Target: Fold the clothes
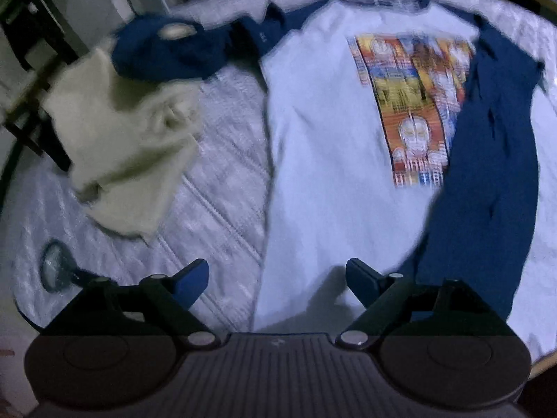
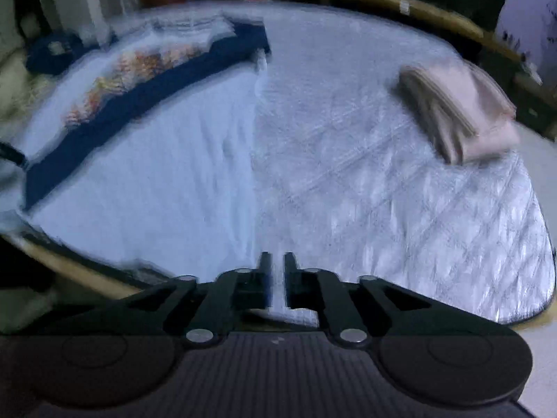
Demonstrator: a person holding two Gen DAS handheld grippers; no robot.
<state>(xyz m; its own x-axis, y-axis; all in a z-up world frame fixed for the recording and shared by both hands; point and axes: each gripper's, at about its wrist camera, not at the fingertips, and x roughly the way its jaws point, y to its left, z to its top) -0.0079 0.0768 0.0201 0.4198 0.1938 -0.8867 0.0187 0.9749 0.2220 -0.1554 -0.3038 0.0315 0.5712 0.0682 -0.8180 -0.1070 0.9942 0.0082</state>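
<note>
A white T-shirt [image 1: 330, 174] with blue sleeves and a colourful print [image 1: 414, 104] lies flat on a quilted silver mattress [image 1: 222, 181]. One blue sleeve [image 1: 487, 174] is folded across its body. My left gripper [image 1: 278, 278] hangs open just above the shirt's near hem, nothing between its blue fingers [image 1: 195, 278]. In the right wrist view the same shirt [image 2: 156, 181] fills the left half. My right gripper [image 2: 276, 275] sits at its near side edge, jaws narrow, with a thin strip of pale cloth showing in the gap. I cannot tell whether the pads press on it.
A crumpled cream cloth [image 1: 122, 146] and a dark blue garment [image 1: 167, 52] lie left of the shirt. A folded pinkish stack [image 2: 459, 108] rests at the far right of the mattress [image 2: 400, 191]. A wooden bed edge [image 2: 400, 3] and dark furniture [image 1: 31, 69] border it.
</note>
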